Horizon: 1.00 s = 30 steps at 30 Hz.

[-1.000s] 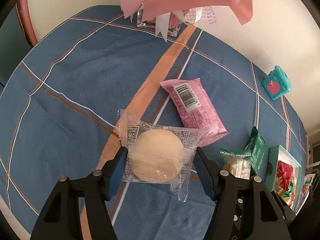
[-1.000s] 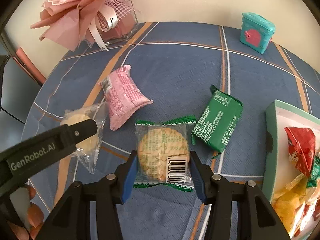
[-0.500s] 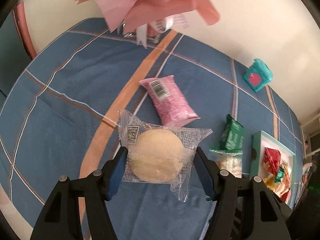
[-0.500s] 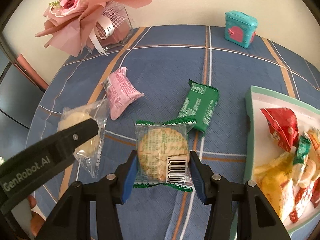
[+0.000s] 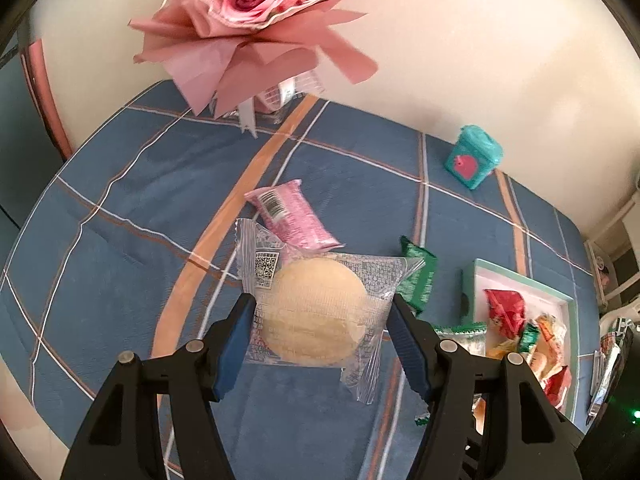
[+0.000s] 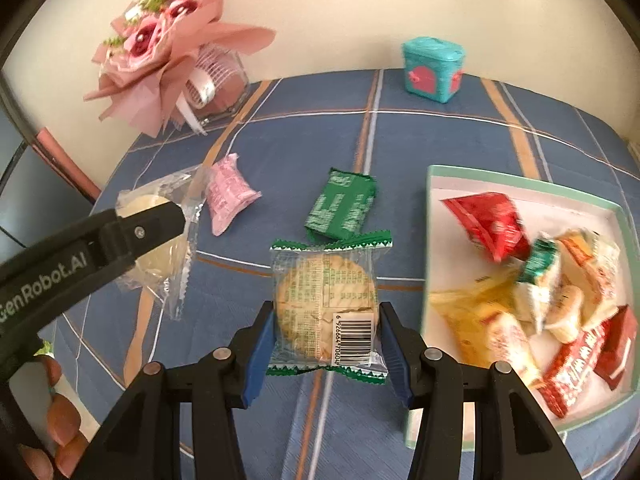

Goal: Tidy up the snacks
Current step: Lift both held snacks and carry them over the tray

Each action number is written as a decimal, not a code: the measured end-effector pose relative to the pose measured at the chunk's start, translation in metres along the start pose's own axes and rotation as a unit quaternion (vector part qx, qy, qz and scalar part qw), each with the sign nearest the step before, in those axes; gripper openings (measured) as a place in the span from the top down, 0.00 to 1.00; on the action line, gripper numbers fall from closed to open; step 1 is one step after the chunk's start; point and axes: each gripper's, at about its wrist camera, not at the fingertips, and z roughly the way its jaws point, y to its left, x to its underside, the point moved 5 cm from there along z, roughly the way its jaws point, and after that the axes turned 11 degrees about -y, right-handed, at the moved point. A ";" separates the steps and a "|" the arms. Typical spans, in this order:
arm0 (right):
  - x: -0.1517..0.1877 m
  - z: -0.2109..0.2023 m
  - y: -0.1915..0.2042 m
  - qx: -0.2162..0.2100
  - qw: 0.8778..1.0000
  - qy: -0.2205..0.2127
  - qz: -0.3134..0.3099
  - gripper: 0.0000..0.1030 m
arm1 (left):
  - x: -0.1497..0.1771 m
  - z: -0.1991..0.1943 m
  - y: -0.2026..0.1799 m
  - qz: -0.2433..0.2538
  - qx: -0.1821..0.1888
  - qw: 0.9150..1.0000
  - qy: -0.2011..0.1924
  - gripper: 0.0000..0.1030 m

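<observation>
Blue plaid-clothed table (image 5: 120, 208) below: left tool (image 5: 320, 322) clamps a clear-wrapped pale round cake (image 5: 316, 316); right tool (image 6: 326, 330) clamps a green-edged clear-wrapped round cracker (image 6: 326, 304).

The right gripper (image 6: 326, 332) clamps a round cracker in a clear, green-edged wrapper (image 6: 326, 304) between its blue pads, held above the blue plaid tabletop (image 6: 420, 148). At the left edge the left gripper (image 6: 120, 240), with fingertips of a hand (image 6: 56, 424) below it, grips a pale round cake in a clear packet (image 6: 160, 236). On the cloth lie a pink packet (image 6: 228, 196) and a green packet (image 6: 342, 206), apart from each other; a mint-rimmed tray (image 6: 428, 216) of mixed snacks sits to the right, with a pink bouquet (image 6: 160, 56) and a teal box (image 6: 432, 68) by the wall.
</observation>
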 end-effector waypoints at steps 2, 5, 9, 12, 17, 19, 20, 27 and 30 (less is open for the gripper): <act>-0.001 -0.005 -0.011 0.004 1.000 -0.002 0.007 0.49 | 0.000 -0.003 -0.009 0.005 0.003 1.000 -0.005 0.34; -0.006 -0.015 -0.035 0.016 1.000 -0.011 0.025 0.49 | 0.002 -0.006 -0.026 0.016 0.009 1.000 -0.009 0.34; -0.012 -0.026 -0.070 0.036 0.998 -0.018 0.047 0.49 | 0.009 -0.001 -0.058 0.033 0.028 0.999 -0.002 0.34; -0.012 -0.030 -0.097 0.053 0.996 -0.017 0.066 0.49 | 0.015 0.002 -0.082 0.050 0.040 0.998 0.004 0.34; -0.012 -0.040 -0.148 0.078 0.991 -0.018 0.109 0.49 | 0.030 -0.001 -0.133 0.100 0.062 0.993 0.010 0.34; -0.011 -0.045 -0.169 0.086 0.988 -0.019 0.129 0.49 | 0.038 -0.003 -0.154 0.125 0.073 0.989 0.012 0.34; -0.010 -0.048 -0.178 0.090 0.986 -0.020 0.138 0.49 | 0.044 -0.004 -0.167 0.140 0.079 0.987 0.014 0.34; 0.001 -0.063 -0.237 0.129 0.974 -0.020 0.187 0.49 | 0.071 -0.008 -0.215 0.205 0.099 0.973 0.023 0.34; 0.005 -0.067 -0.252 0.135 0.971 -0.018 0.196 0.49 | 0.080 -0.008 -0.226 0.219 0.103 0.970 0.028 0.34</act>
